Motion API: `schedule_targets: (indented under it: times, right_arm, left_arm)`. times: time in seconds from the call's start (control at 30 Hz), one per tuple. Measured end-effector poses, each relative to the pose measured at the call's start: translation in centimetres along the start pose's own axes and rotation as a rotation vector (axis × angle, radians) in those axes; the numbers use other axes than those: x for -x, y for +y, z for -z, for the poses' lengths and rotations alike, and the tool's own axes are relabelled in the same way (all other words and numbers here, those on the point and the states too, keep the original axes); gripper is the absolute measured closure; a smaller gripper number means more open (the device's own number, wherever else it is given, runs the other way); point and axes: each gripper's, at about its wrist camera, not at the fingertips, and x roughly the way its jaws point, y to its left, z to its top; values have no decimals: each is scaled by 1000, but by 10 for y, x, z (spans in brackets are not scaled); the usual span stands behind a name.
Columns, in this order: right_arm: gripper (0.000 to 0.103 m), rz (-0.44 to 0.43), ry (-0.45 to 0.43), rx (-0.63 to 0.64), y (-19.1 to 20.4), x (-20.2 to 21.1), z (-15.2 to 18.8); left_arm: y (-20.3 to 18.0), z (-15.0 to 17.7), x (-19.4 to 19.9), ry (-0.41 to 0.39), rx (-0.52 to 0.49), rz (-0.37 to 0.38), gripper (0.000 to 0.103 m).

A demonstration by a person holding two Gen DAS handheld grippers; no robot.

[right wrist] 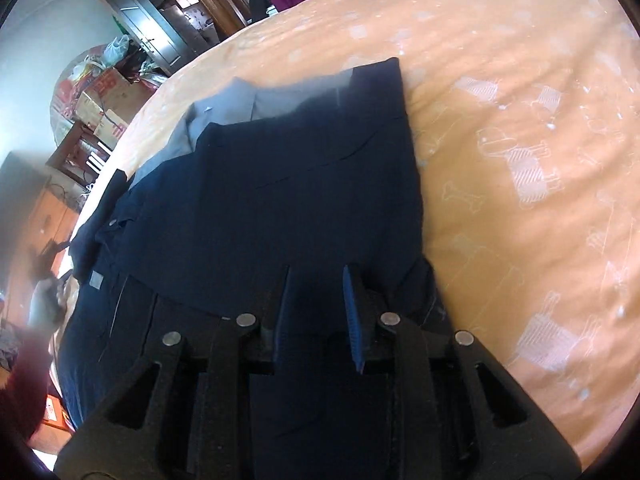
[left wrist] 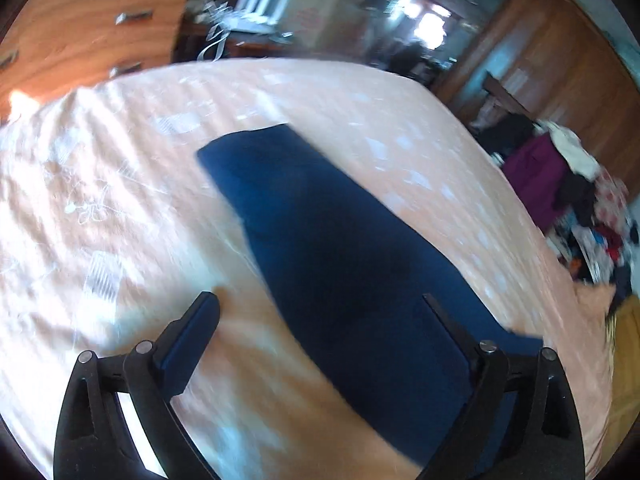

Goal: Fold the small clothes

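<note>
Navy garment lies flat on the bed, over an orange sheet printed with white dogs and bones. A grey lining shows at its far edge. Right gripper sits low over the near edge, fingers a narrow gap apart with dark cloth between them; whether they actually pinch it, cannot tell. Left gripper hovers above the same garment, fingers spread wide, holding nothing. Left view blurred. Clothes pile beyond the bed's far edge; wooden drawers behind.
</note>
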Motion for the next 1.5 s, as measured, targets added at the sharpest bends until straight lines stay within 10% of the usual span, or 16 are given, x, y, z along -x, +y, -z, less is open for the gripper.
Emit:
schedule_targets:
  times: [0.1,0.13,0.2,0.37,0.5,0.57,0.6,0.77,1.1,1.3,1.5]
  right_arm:
    - [77,-5,-11,-17,-2,-1,-2]
    - [77,-3,-14,-24,0,0,-3]
    - [77,-12,-28,-36,-2,4,-3]
    - [78,-77,-95,-58,5,27,-14]
    - [77,-134,-124,-56,18,37,-23]
    - [75,-206,-113,-69,22,35,-26]
    - [69,-225,-109,-71,23,34,-28]
    - [58,-356,-16,-79,39,3,-36]
    - [55,-378,21,-145,37,-20,-41]
    - [55,-320,-10,-132,25,-6,-36]
    - [55,-334,19,-18,52,-1,-26]
  left_arm:
    - [2,-12,-16,-19,27,9,18]
    - [-1,-15,-20,-12,20,60,60]
    - [-8,-20,-29,34,32,190,102]
    - [-124,0,26,-11,-229,512,102]
    - [-247,67,102,66,-496,913,98]
    - [-295,118,127,176,-639,1089,55]
    - [-306,136,130,224,-671,1115,18]
    - [-280,191,103,344,-651,979,17]
    - [-114,130,50,225,-216,604,17]
    - [-165,150,57,338,-477,621,19]
    - [-166,197,81,395,-725,455,22]
